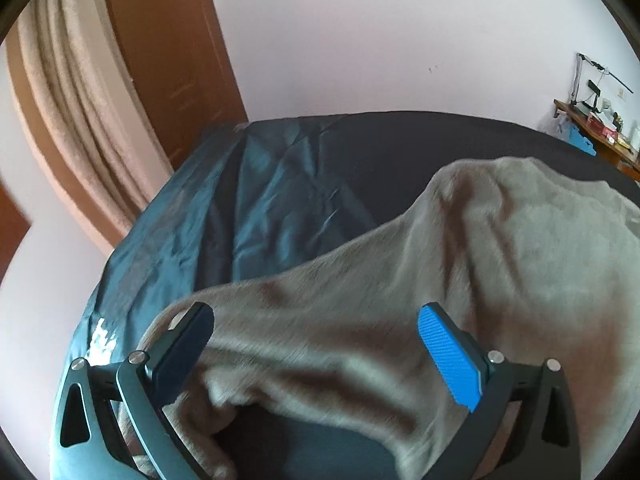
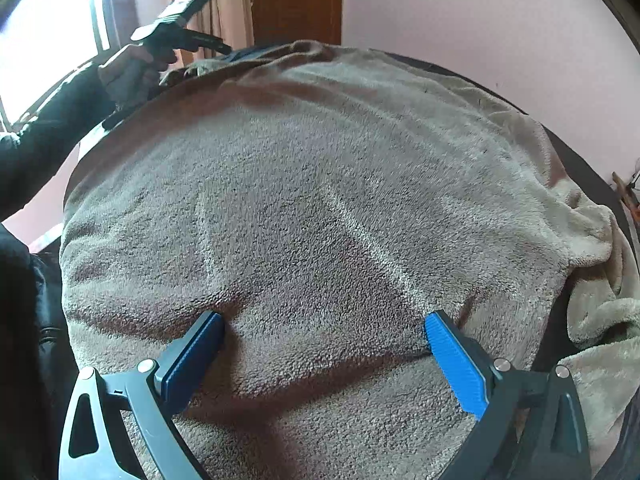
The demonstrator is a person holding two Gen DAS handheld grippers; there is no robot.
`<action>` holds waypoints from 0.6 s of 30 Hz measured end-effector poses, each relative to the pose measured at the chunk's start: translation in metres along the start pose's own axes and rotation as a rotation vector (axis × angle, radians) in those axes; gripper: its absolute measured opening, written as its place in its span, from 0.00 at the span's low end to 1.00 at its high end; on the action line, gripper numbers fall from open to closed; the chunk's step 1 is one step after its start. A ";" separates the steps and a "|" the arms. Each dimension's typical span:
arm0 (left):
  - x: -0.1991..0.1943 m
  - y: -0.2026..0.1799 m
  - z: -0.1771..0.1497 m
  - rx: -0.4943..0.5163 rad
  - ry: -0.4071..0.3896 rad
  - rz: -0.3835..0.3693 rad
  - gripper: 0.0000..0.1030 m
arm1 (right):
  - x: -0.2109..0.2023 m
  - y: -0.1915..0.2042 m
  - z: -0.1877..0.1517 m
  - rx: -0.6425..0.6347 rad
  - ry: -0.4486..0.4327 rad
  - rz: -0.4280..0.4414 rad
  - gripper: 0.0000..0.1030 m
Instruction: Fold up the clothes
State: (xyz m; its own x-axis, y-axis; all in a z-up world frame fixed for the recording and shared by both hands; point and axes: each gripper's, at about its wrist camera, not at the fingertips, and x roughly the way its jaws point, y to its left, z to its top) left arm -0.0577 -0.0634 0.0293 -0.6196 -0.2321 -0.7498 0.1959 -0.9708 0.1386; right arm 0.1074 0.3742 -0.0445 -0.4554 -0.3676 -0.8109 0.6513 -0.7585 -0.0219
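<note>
A grey-beige fleece garment [image 2: 320, 160] is spread over the bed and fills most of the right wrist view. My right gripper [image 2: 324, 320] stands wide open, and both fingertips dent its near part without pinching it. In the left wrist view a raised fold of the same garment [image 1: 500, 248] runs between the jaws of my left gripper [image 1: 316, 312]. Those jaws are wide apart and the pads are not pressing on the cloth. The right wrist view also shows the left gripper [image 2: 216, 45] at the garment's far left edge, held by a hand [image 2: 128, 72] in a dark sleeve.
The bed carries a dark sheet [image 1: 380, 152] with a teal cloth [image 1: 272, 192] along its left side. Beyond stand a beige curtain [image 1: 72, 100], a brown wooden door [image 1: 172, 60] and a pale wall. A cluttered shelf [image 1: 592, 124] is at far right, a bright window [image 2: 48, 20] at left.
</note>
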 end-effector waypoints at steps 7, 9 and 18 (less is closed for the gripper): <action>0.028 -0.048 0.036 0.046 0.042 0.044 1.00 | 0.017 0.011 0.008 0.008 -0.018 -0.006 0.99; 0.036 -0.062 0.044 0.078 0.038 0.084 1.00 | 0.022 0.011 0.009 0.008 -0.020 -0.005 0.99; 0.092 -0.064 0.052 0.007 0.122 0.158 1.00 | 0.024 0.012 0.011 0.012 -0.024 -0.005 0.99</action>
State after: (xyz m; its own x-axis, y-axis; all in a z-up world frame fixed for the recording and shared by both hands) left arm -0.1672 -0.0254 -0.0149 -0.4847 -0.3726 -0.7914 0.2775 -0.9235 0.2649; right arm 0.0974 0.3507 -0.0575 -0.4728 -0.3765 -0.7967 0.6419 -0.7666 -0.0187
